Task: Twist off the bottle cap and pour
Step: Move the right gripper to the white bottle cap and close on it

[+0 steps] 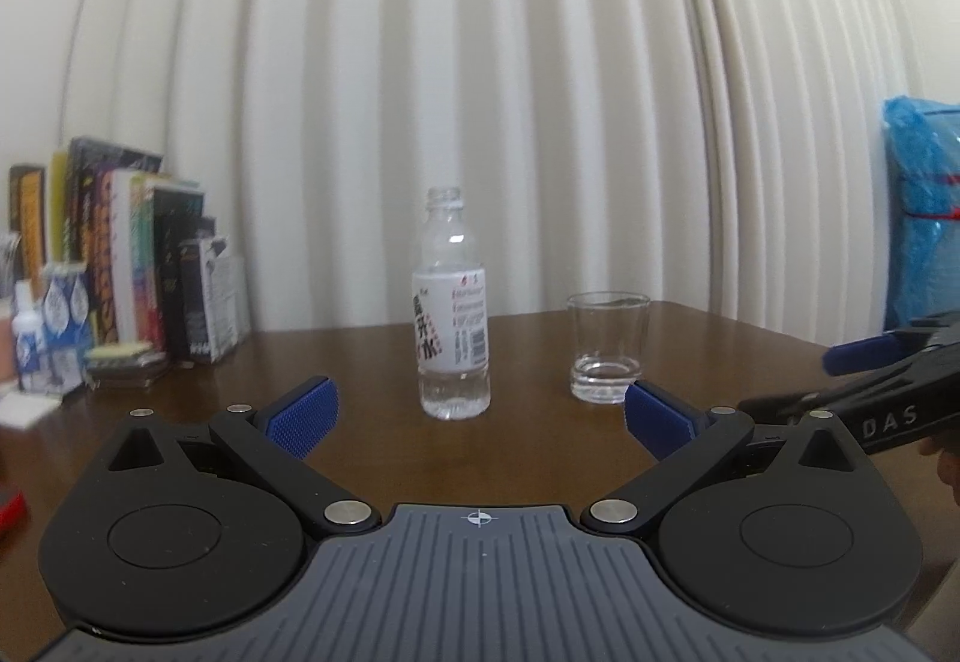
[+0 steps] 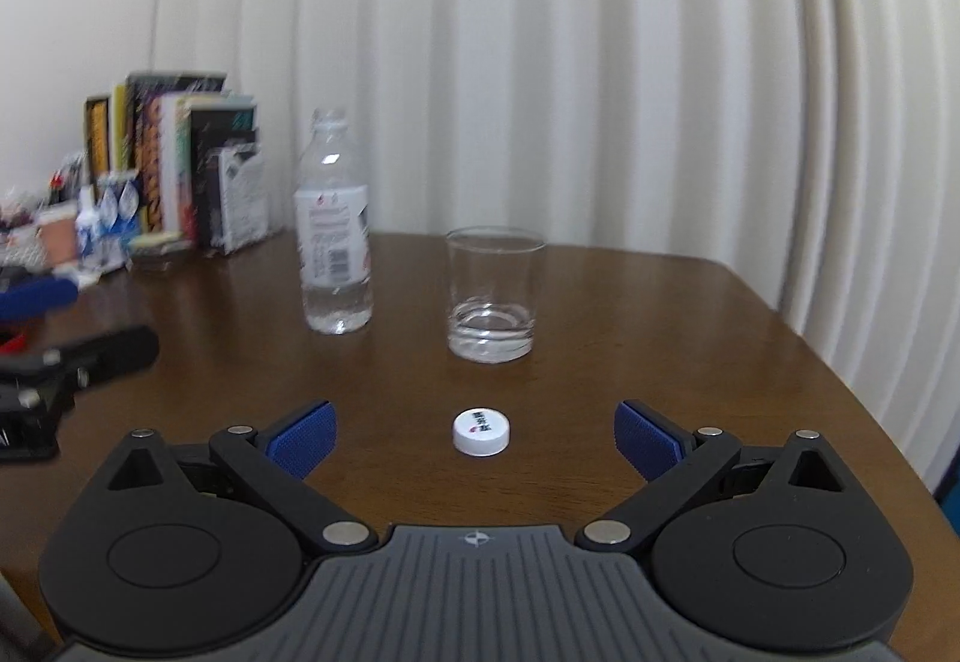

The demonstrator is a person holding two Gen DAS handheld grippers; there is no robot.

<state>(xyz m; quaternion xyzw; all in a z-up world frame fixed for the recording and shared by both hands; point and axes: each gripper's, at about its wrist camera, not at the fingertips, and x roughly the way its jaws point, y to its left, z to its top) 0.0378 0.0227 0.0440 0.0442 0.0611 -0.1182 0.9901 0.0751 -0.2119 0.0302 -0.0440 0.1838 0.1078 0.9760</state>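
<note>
A clear plastic bottle [image 1: 453,314] with a white label stands upright and uncapped on the brown table [image 1: 528,422], with a little water at its bottom. It also shows in the right wrist view [image 2: 335,236]. A clear glass [image 1: 607,347] stands to its right with a little water in it, and shows in the right wrist view [image 2: 493,296]. The white cap [image 2: 481,431] lies on the table just ahead of my right gripper [image 2: 474,437], which is open and empty. My left gripper [image 1: 480,413] is open and empty, a short way before the bottle.
Books [image 1: 138,248] and small bottles [image 1: 48,326] stand at the table's far left by the pleated white curtain [image 1: 480,62]. A blue bag [image 1: 924,206] is at the right. The table's right edge [image 2: 870,392] curves near my right gripper.
</note>
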